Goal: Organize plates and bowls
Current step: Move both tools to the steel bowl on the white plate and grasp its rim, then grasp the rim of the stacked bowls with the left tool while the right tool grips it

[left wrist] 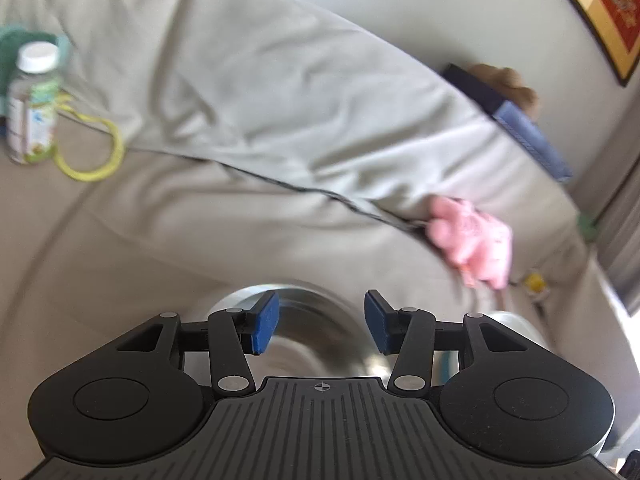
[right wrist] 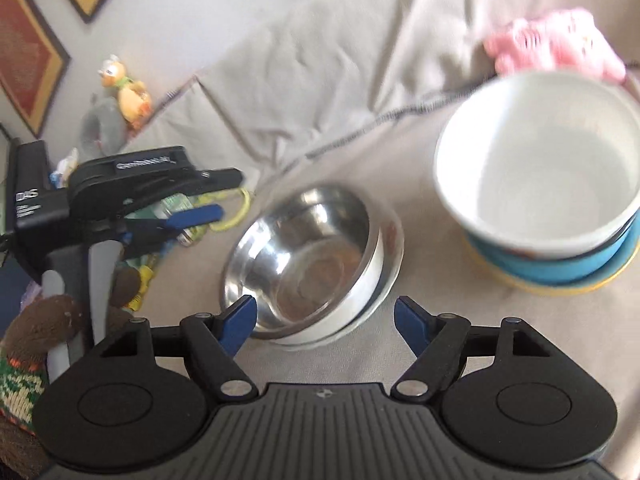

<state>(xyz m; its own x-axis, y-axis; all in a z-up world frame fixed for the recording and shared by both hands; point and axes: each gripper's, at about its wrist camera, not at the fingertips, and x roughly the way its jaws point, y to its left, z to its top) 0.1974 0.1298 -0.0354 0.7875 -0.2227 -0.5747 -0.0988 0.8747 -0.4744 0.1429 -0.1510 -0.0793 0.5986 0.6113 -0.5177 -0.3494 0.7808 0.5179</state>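
Steel bowls (right wrist: 308, 264) sit nested on your beige sofa cushion (right wrist: 420, 340), the shiny inner one resting tilted in a paler outer one, both holding nothing you can see; your right wrist view frames them just ahead of your right gripper (right wrist: 324, 320), whose blue-padded jaws stand wide apart around empty air. Only this view shows the second stack to the right: a white bowl (right wrist: 540, 160), its inside bare, set in a blue bowl (right wrist: 560, 268) on a yellow plate (right wrist: 560, 286), all blurred. It also catches your left gripper (right wrist: 200, 196) from the side at the left edge, jaws parted and holding nothing, with a yellow-orange toy (right wrist: 128, 92) by the wall behind it. Your left wrist view looks low across the cushion instead: the left gripper (left wrist: 320, 320) gapes over the steel bowls (left wrist: 304, 320), mostly hidden behind it. Only here do you see a white-capped bottle (left wrist: 32, 104) standing upright at far left beside a yellow-green loop (left wrist: 92, 152). A pink plush toy (left wrist: 472, 240) lies at the seam of the sofa in both views
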